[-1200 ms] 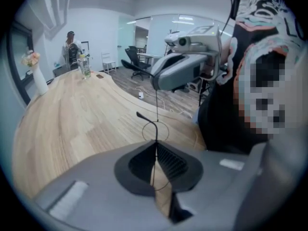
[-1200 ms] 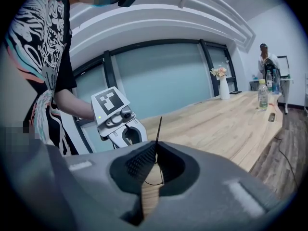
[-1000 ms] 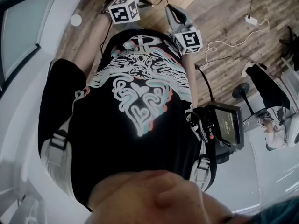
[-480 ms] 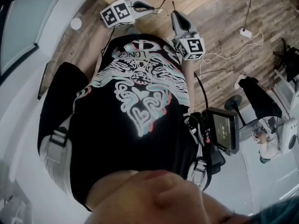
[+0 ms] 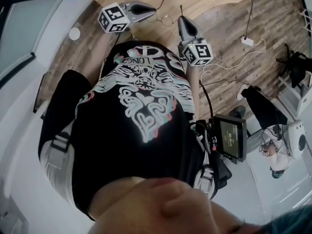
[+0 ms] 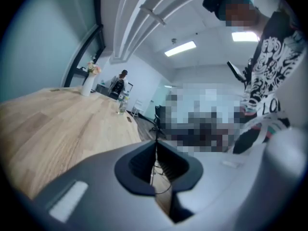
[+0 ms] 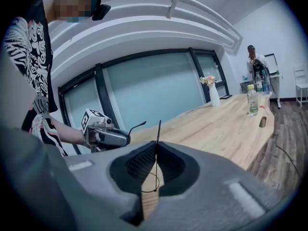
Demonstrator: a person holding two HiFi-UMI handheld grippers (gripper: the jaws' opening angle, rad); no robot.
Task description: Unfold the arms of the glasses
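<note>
While in both jaws — glasses (image 5: 166, 19)

Pale wooden table (image 7: 226, 124); upon it a white vase of flowers (image 7: 214, 94) and a clear bottle (image 7: 252, 101), both upright

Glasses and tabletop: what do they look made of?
The glasses: probably thin metal wire, dark; rims and arms show as hair-fine lines, one arm tip thicker, perhaps a plastic sleeve. The tabletop: pale wood or wood-look laminate, matte; plank lines and grain show, but which of the two cannot be told.
</note>
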